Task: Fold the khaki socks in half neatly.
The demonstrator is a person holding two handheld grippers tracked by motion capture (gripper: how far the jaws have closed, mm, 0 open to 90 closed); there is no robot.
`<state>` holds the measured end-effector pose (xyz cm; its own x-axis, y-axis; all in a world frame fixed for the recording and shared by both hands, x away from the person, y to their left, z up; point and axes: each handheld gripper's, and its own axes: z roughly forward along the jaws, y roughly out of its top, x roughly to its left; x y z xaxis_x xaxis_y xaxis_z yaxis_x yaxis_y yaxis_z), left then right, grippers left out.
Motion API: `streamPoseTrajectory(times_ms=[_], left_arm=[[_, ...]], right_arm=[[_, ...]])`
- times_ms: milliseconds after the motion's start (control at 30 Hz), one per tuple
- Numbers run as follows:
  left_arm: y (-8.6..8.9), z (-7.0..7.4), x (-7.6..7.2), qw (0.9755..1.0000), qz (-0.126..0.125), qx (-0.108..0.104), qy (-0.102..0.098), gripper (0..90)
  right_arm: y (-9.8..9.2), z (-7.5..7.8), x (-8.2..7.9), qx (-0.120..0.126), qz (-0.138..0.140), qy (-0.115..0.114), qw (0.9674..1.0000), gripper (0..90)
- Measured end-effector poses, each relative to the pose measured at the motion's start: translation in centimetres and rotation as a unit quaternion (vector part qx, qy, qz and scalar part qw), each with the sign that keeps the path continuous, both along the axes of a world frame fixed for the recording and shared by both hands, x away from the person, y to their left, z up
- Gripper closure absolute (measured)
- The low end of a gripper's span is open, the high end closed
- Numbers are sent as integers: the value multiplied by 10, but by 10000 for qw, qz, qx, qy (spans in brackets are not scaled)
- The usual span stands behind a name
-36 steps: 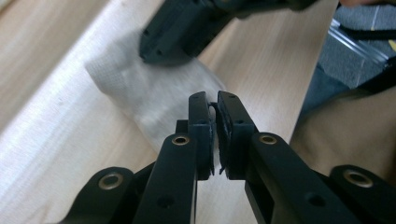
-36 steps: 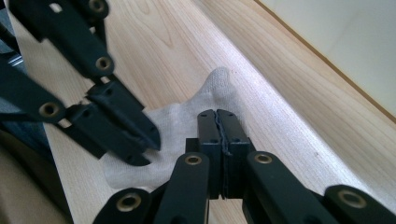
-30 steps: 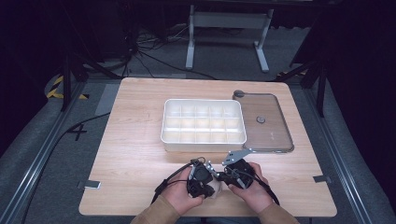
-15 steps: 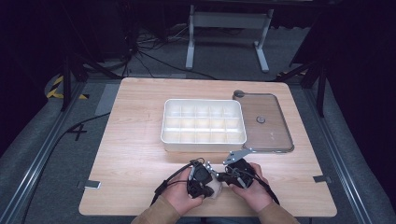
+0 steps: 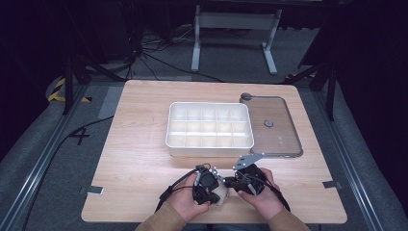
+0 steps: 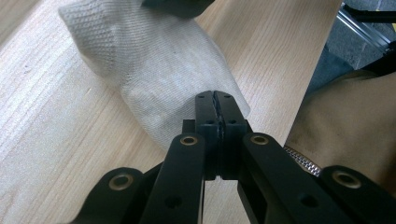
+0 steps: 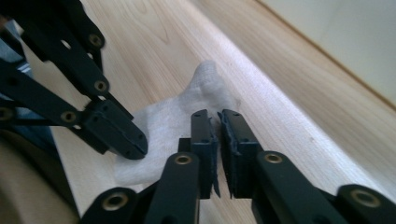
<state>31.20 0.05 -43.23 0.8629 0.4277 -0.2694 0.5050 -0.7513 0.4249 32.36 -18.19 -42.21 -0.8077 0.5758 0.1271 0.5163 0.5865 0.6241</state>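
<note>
On the wooden counter (image 5: 144, 144), both hands meet at its near edge, facing each other. The left hand-held gripper (image 6: 215, 100) is clamped on a white cloth (image 6: 154, 70). The right hand-held gripper (image 7: 218, 122) has just been opening, jaws slightly apart over the cloth.

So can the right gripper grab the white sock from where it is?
Probably yes. The right gripper sits right at the white sock, jaws a little apart, and the left gripper, pinching another part, leaves that side free.

A black mark shaped like "4" (image 5: 80, 136) stands on the grey floor.

Cloth (image 6: 154, 79) — top edge cropped
</note>
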Motion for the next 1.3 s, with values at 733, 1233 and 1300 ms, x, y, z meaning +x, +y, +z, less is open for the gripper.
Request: streamPoseTrajectory(times_ms=[733, 1233, 1300], left_arm=[[-2, 1, -3, 9998, -123, 101, -103, 891], [-2, -1, -4, 9998, -98, 104, -101, 894], [-1, 0, -4, 9998, -104, 120, -74, 894]], right_arm=[[9, -13, 3, -20, -321, 332, 9989, 512], [6, -26, 12, 236, -254, 915, 9952, 517], [5, -27, 14, 283, -260, 1025, 9940, 520]])
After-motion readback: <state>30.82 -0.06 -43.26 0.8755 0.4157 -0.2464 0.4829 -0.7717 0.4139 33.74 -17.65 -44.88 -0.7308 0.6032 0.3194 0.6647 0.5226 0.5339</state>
